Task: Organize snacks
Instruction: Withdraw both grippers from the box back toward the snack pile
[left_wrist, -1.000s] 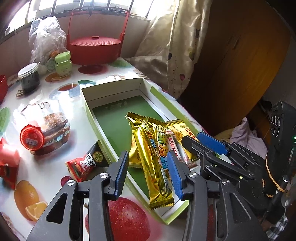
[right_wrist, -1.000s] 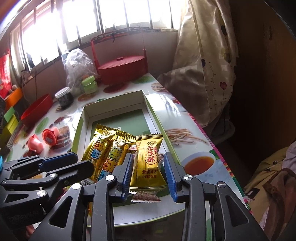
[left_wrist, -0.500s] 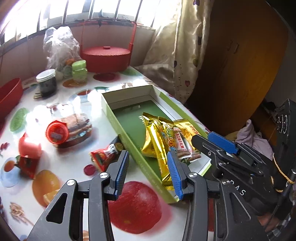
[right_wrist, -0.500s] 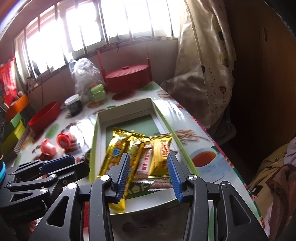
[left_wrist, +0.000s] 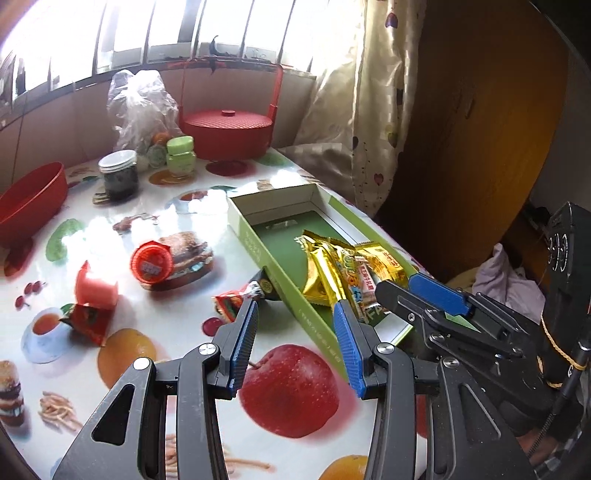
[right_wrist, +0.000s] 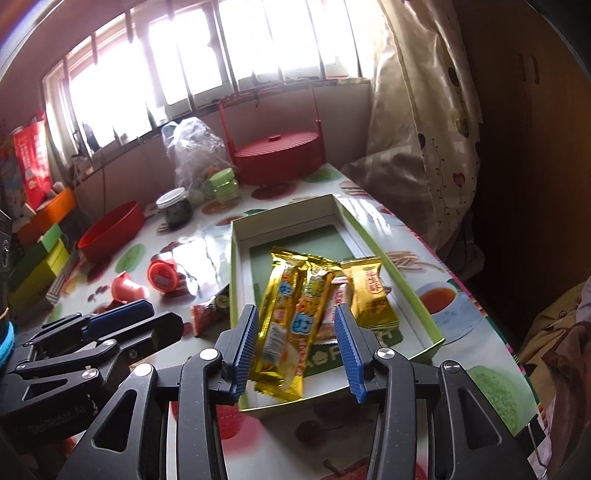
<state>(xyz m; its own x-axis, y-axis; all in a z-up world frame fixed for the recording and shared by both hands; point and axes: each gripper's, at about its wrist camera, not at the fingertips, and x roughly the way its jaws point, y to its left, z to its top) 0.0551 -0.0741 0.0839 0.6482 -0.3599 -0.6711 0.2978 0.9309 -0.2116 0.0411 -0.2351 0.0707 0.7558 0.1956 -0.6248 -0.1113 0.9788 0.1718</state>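
Snacks half sorted on a glossy, fruit-printed tabletop (left_wrist: 122, 229): a shallow green cardboard box (right_wrist: 417, 291), white inside its walls, already holding a loose fan of crinkly gold foil packets (right_wrist: 284, 317) and one squarer gold pouch (right_wrist: 371, 299), gathered at the near end and leaving the far end of the green floor bare, presumably for more. Just outside the box's left wall, a small red sachet (left_wrist: 236, 301) lying flat on the tabletop beside it, not yet in. Further left, a round red foil-lidded cup (left_wrist: 152, 263), a pink tub (left_wrist: 96, 290) tipped on its side and another crumpled red wrapper (left_wrist: 86, 317), all apart from one another and well apart from the box. Left gripper (left_wrist: 291, 339) poised above the printed apple, ribbed blue pads apart and empty, aimed between box and sachet, a likely line for the next pickup. Right gripper (right_wrist: 295, 339) hanging over the near end of the box, jaws having just been opening, nothing pinched between them, the gold packets lying free beneath. At the back, a lidded red basket (left_wrist: 227, 133) with a tall hoop handle, a red bowl (left_wrist: 31, 201), a dark glass jar (left_wrist: 119, 175), a small green jar (left_wrist: 181, 153) and a knotted clear plastic bag (left_wrist: 138, 103).
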